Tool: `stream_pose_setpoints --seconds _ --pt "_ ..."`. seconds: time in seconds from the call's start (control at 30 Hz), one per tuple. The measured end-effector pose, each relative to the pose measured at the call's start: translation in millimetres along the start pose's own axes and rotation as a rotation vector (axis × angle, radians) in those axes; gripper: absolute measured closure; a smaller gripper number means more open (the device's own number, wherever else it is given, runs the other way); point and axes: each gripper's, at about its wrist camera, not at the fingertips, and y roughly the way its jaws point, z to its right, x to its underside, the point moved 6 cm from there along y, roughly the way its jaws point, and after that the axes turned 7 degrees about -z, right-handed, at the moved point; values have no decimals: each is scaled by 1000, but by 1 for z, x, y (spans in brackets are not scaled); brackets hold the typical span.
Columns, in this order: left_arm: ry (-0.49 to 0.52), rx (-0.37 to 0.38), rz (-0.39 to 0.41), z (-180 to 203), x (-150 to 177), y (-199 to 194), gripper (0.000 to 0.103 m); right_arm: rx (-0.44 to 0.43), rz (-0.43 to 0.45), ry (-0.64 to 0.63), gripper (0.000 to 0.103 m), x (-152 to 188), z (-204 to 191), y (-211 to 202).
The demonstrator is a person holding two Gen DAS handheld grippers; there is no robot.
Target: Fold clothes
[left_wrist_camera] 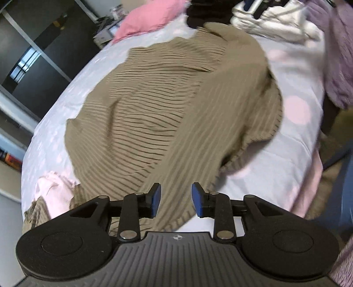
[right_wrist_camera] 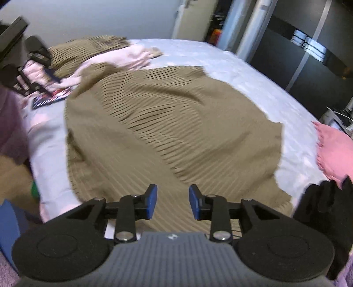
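Note:
A tan ribbed knit garment (left_wrist_camera: pixel 167 106) lies spread and rumpled across the bed; it also fills the right wrist view (right_wrist_camera: pixel 172 123). My left gripper (left_wrist_camera: pixel 176 199) is open and empty, hovering just above the garment's near edge. My right gripper (right_wrist_camera: pixel 173 202) is open and empty above the opposite edge of the same garment. The left gripper also shows in the right wrist view (right_wrist_camera: pixel 39 66), at the far left beyond the garment.
The bed has a pale dotted sheet (left_wrist_camera: pixel 293 123). A pink pillow (left_wrist_camera: pixel 150 17), a white garment (left_wrist_camera: pixel 275 24), a black garment (right_wrist_camera: pixel 326 212) and a pale pink garment (left_wrist_camera: pixel 55 192) lie around the edges. Dark wardrobe doors (right_wrist_camera: pixel 308 55) stand beside the bed.

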Motion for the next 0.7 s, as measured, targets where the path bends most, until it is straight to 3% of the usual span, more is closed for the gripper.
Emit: stream_pose_setpoints --seconds 0.27,0.37,0.43,0.57,0.6,0.63,0.7 --pt "202 -18 20 63 -12 30 74 -86 -31 -158 60 8 -64 38" --pt "266 -34 31 83 -22 41 73 -85 -46 -243 55 13 -85 52" --pt "291 -41 35 94 -27 49 66 -64 -53 -299 49 15 -95 61" --pt "330 -84 19 108 -31 69 64 -37 -64 -351 48 19 -98 76" --pt "331 -78 34 111 -32 68 65 -45 -61 -354 51 20 -98 77" --pt "331 -70 51 113 -33 66 73 -70 -50 -355 53 20 -99 76" --pt "333 -39 93 119 -34 59 75 -116 -27 -372 68 19 -103 71"
